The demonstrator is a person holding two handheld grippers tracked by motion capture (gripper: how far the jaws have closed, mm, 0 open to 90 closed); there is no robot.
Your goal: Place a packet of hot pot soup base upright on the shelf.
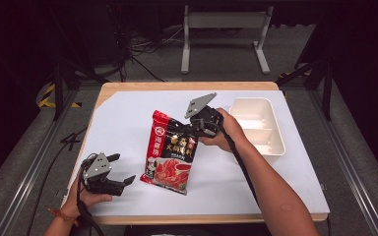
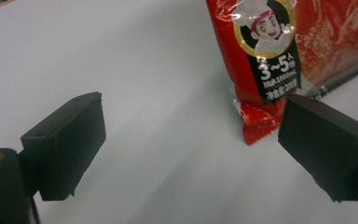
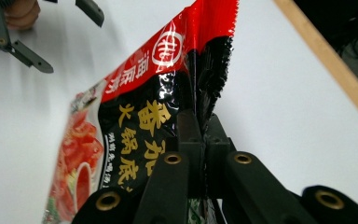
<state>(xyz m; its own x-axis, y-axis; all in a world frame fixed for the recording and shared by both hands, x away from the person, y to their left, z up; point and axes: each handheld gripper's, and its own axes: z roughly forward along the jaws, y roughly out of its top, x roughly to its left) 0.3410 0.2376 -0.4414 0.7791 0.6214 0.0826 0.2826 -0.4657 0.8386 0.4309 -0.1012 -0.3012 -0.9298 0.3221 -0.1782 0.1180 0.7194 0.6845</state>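
Note:
A red and black hotpot-base pouch (image 1: 170, 150) lies on the white mat with its right edge lifted. My right gripper (image 1: 193, 131) is shut on that edge; in the right gripper view the pouch (image 3: 144, 116) is pinched between the two jaws, at my right gripper (image 3: 200, 128). My left gripper (image 1: 120, 169) stands open near the front left of the table, just left of the pouch's lower corner. In the left gripper view the pouch's bottom corner (image 2: 261, 60) lies ahead of my left gripper (image 2: 191, 135), with nothing between the jaws.
A white two-compartment tray (image 1: 256, 125) sits at the right of the mat, behind the right hand. The wooden table edge (image 1: 187, 85) runs along the back. A metal stand (image 1: 224, 29) and cables are on the floor beyond.

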